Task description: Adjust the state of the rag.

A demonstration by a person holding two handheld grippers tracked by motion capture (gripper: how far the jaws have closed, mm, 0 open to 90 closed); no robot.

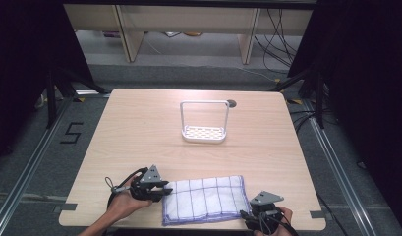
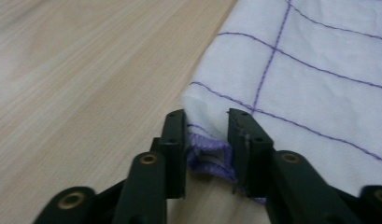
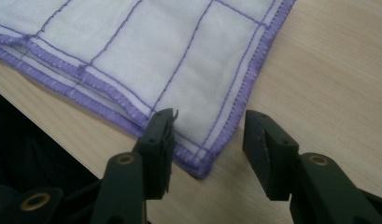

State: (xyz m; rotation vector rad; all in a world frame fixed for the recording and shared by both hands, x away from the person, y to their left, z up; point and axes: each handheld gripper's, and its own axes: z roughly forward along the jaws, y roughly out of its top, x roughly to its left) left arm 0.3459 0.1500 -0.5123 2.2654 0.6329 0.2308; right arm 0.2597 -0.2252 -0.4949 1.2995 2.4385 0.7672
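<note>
While your left tongs (image 2: 206,122) are pinching the folded cloth's (image 1: 206,199) near-left corner on the desk (image 1: 139,132), your right tongs (image 3: 208,135) are apparently straddling its other corner, unclosed; a white rack (image 1: 204,123) is standing well beyond.

A white rack (image 1: 204,129) with a tall looped handle is standing upright on the wooden table (image 1: 139,132), well beyond the tongs toward the far edge. A dark round hole (image 1: 231,103) is sitting just behind it. Cables (image 1: 279,39) are trailing over the floor (image 1: 188,54) farther off.
</note>
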